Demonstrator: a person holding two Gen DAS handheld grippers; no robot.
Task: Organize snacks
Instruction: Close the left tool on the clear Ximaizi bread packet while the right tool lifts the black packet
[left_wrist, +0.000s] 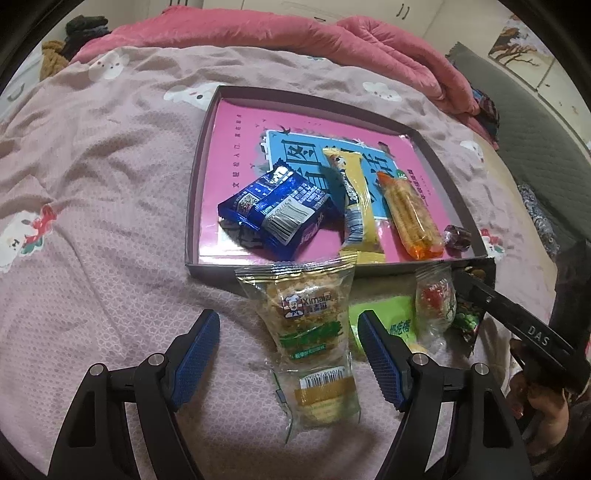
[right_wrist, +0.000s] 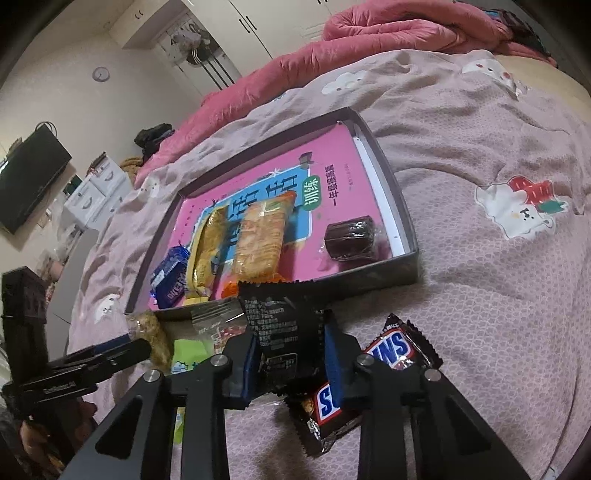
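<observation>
While the right gripper (right_wrist: 288, 354) clamps its blue pads on a crinkly black foil snack packet (right_wrist: 282, 325), the pick-up step looks in hand.

Packet stands on end, long axis running near to far, just near the shallow dark cardboard tray (right_wrist: 399, 206); next it needs lifting over the tray's near wall. Left gripper (left_wrist: 288, 343) hangs open, empty, around a clear cake packet (left_wrist: 314, 332).

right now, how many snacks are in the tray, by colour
blue packs: 2, overlapping
yellow bar: 1
orange pack: 1
brown sweet: 1
total: 5
</observation>
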